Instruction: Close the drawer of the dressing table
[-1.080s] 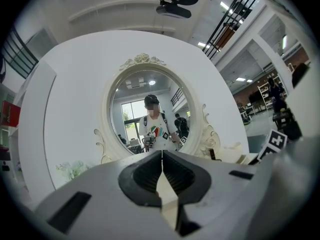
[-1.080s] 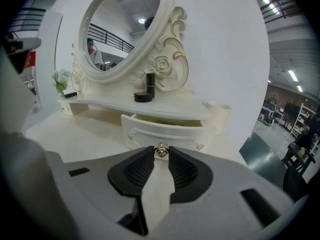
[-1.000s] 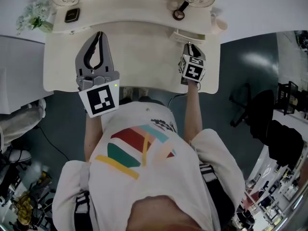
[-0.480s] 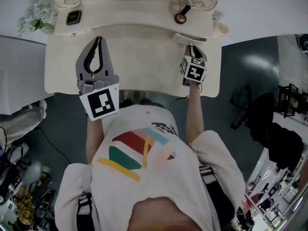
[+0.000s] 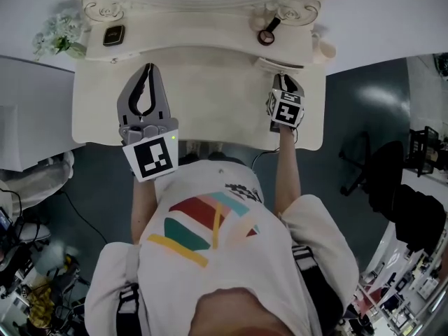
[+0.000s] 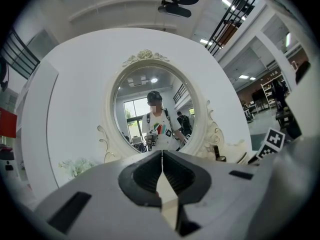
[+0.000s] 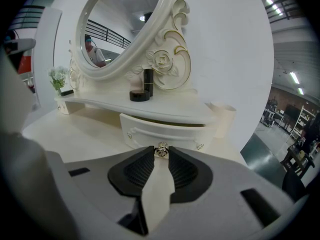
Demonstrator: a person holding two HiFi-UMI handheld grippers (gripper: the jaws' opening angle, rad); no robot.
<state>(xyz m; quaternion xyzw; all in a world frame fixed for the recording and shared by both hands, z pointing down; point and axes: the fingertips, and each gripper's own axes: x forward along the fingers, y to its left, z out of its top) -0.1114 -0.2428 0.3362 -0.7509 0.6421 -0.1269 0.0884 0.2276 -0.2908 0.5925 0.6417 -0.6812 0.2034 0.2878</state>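
Observation:
A cream dressing table point(image 5: 210, 110) has a small drawer point(image 7: 165, 131) under its raised right shelf; the drawer front stands slightly out, with a dark gap above it. My right gripper point(image 7: 161, 151) is shut on the drawer's small metal knob point(image 7: 161, 149), angled downward. In the head view the same right gripper point(image 5: 283, 77) meets the drawer point(image 5: 280, 64). My left gripper point(image 5: 148, 68) hovers level over the left of the tabletop, shut and empty. In its own view the left gripper point(image 6: 162, 153) faces the oval mirror point(image 6: 150, 109).
On the shelf stand a black round jar point(image 7: 139, 95) and a dark bottle point(image 7: 148, 82). A cream cup point(image 7: 223, 119) sits at the table's right end. White flowers point(image 5: 59, 37) and a small dark object point(image 5: 114, 35) lie at the far left. A black office chair point(image 5: 392, 166) stands to the right.
The head view has shifted a little, so the table sits lower in the picture. Both grippers keep their places against the table, and the right one stays on the knob.

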